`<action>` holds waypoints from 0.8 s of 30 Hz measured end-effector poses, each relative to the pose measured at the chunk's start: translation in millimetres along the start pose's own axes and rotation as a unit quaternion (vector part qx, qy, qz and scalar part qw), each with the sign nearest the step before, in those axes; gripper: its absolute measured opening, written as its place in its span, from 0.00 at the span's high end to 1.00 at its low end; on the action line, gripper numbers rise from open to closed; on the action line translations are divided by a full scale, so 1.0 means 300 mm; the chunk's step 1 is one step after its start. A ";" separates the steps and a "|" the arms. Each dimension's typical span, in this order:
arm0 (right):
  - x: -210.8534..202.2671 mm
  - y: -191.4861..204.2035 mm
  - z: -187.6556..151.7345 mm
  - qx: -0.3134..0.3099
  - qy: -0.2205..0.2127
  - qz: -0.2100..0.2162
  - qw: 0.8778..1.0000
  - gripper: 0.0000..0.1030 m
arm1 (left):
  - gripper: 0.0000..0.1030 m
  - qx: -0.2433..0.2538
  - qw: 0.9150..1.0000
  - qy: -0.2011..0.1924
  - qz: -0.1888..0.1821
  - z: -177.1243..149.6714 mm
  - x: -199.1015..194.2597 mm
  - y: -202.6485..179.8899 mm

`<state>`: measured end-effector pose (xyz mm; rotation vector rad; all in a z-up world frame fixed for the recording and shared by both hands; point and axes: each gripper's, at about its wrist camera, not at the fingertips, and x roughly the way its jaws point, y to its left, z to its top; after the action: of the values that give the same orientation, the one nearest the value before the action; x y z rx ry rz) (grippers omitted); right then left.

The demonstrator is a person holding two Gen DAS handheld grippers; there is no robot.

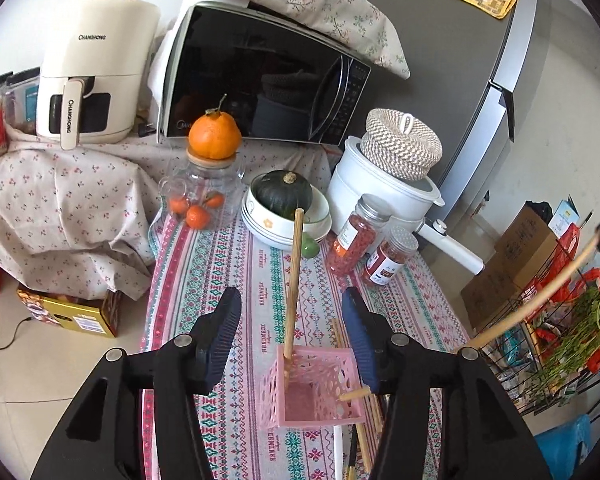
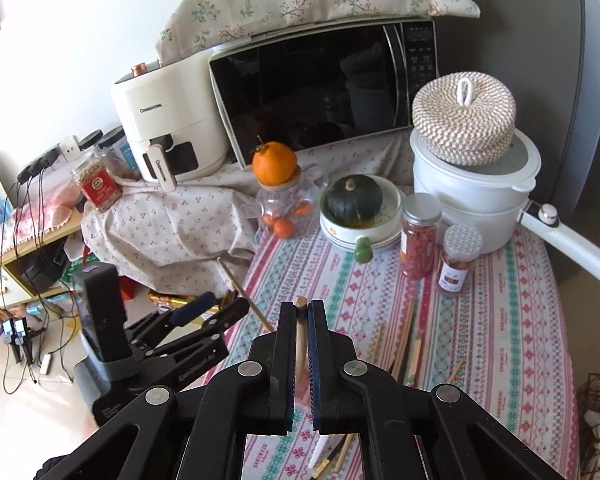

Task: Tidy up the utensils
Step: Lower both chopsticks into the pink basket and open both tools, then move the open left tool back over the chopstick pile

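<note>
My left gripper point(image 1: 291, 298) hangs open over a pink perforated basket point(image 1: 332, 408) on the patterned tablecloth. A wooden chopstick point(image 1: 294, 276) stands in the basket and leans against its rim, between my fingers but untouched by the pads. A second stick's end point(image 1: 354, 395) pokes through the basket's right side. My right gripper point(image 2: 302, 308) is shut on another wooden chopstick point(image 2: 301, 336), lifted above the table. Several loose chopsticks point(image 2: 404, 344) lie on the cloth to its right. The right wrist view shows the left gripper point(image 2: 224, 304) at the table's left edge.
Behind stand a bowl stack with a dark squash point(image 1: 284, 196), a glass jar with an orange point(image 1: 214, 168), two spice jars point(image 1: 360, 236), a white pot with a woven lid point(image 1: 384, 188), a microwave point(image 1: 260, 76) and an air fryer point(image 1: 96, 72). A wire rack point(image 1: 548, 344) stands right of the table.
</note>
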<state>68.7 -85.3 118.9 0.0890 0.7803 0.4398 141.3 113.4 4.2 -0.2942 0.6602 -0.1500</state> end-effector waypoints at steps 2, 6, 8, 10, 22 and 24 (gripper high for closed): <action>0.047 -0.001 0.003 0.004 0.012 0.000 1.000 0.96 | 0.46 0.003 1.000 0.005 -0.002 -0.010 -0.025 0.006; 0.150 0.000 -0.002 0.007 0.040 -0.005 0.999 0.96 | 0.42 0.010 1.000 0.016 0.014 -0.031 -0.061 0.024; 0.195 -0.004 -0.007 0.010 0.055 -0.007 0.998 0.96 | 0.41 0.002 0.999 0.027 0.028 -0.043 -0.069 0.038; 0.236 -0.011 -0.011 0.016 0.068 -0.008 0.998 0.96 | 0.40 -0.006 0.999 0.039 0.023 -0.054 -0.073 0.049; 0.163 -0.052 -0.011 0.032 0.010 -0.011 0.999 0.40 | 0.25 0.008 0.997 0.073 0.000 -0.107 -0.090 -0.010; 0.134 -0.079 -0.030 0.041 0.003 -0.013 0.999 0.35 | 0.23 0.017 0.997 0.080 -0.003 -0.120 -0.093 -0.032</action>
<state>95.9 -90.8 80.2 0.1549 0.8046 0.3838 96.7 102.9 -3.6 -0.2541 0.8143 -0.1924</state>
